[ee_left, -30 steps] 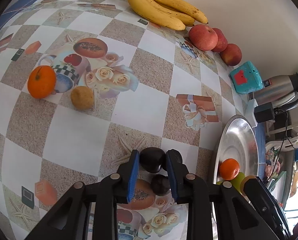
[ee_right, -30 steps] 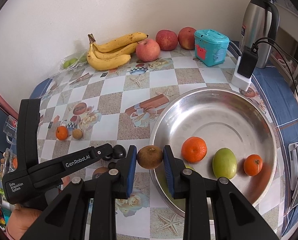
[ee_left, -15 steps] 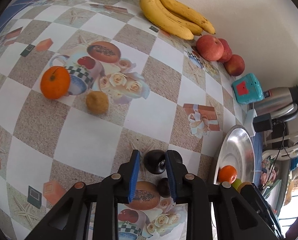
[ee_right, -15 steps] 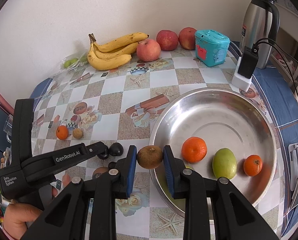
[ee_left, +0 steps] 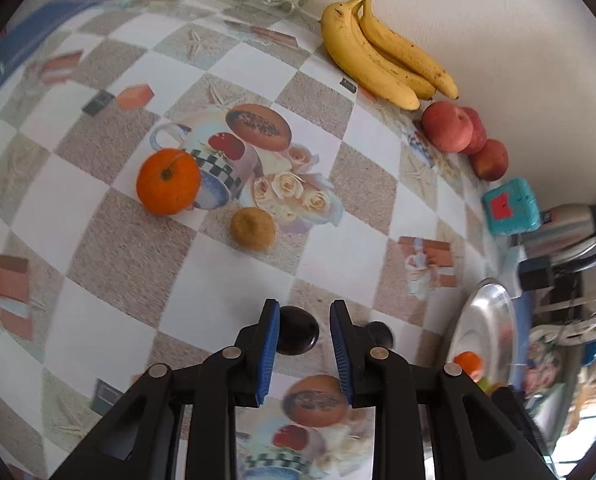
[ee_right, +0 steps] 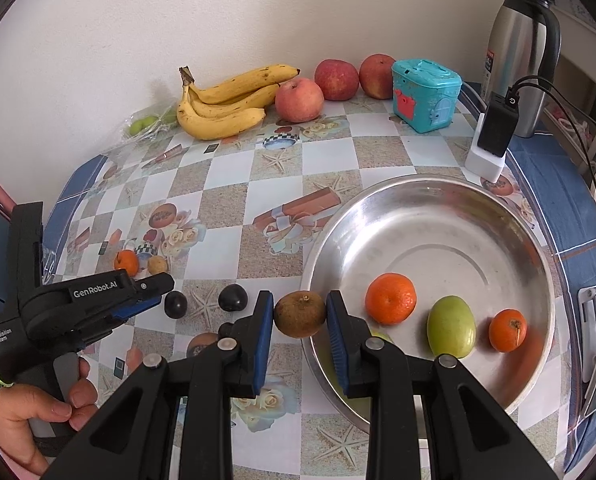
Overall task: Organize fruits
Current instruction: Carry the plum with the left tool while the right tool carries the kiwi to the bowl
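Hiding behind right finger: second dark fruit (ee_left: pixel 380 330).

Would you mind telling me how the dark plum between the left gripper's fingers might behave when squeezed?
The dark plum looks round and glossy, so it may slip or roll out of the open left gripper. It sits nearer one finger, so closing would probably nudge it sideways first.

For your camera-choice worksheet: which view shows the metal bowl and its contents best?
The right wrist view. There the whole metal bowl shows, holding two oranges and a green fruit. The left wrist view catches only a blurred sliver of the bowl at the right edge, with one orange partly visible.
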The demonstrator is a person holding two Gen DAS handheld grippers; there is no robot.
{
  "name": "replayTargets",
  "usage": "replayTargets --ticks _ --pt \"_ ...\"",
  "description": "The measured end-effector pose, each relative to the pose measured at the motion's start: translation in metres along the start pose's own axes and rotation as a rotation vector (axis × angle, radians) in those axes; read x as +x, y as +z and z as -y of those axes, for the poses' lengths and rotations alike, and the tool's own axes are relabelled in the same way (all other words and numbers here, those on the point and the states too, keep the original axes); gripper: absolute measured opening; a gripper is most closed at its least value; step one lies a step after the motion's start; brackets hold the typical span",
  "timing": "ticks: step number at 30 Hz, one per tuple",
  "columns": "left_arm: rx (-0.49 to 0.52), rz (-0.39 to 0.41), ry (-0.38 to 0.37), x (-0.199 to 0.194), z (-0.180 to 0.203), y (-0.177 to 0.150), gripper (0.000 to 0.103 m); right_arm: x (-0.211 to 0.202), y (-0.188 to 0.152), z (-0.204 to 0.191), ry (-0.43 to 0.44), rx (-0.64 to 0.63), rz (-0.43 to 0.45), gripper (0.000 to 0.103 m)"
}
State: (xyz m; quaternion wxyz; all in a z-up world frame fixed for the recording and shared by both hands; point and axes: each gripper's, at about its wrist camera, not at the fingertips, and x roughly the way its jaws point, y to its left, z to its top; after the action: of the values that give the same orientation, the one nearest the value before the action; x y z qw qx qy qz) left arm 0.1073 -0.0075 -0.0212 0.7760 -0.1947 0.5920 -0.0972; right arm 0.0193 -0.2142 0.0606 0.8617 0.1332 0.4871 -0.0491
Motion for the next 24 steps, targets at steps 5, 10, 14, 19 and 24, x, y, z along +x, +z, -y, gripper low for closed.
replayTargets --ticks 5,10,14,19,24 --pt "0.022 -0.004 0.051 0.002 0.0 -0.001 0.03 0.0 0.0 0.0 0.001 0.001 -0.001 0.028" --pt "0.016 -0.021 0.069 0.006 -0.004 -0.002 0.03 0.0 0.0 0.0 0.001 -0.001 -0.002 0.028" --pt "0.037 -0.024 0.087 0.006 -0.003 -0.004 0.029 0.0 0.0 0.0 0.002 -0.002 -0.002 0.028" --pt "0.049 -0.01 0.094 0.003 -0.001 -0.004 0.025 0.0 0.0 0.0 0.001 0.0 -0.002 0.028" --pt "0.053 0.011 0.08 -0.004 0.001 -0.002 0.025 0.001 -0.001 0.0 0.004 0.005 -0.003 0.028"
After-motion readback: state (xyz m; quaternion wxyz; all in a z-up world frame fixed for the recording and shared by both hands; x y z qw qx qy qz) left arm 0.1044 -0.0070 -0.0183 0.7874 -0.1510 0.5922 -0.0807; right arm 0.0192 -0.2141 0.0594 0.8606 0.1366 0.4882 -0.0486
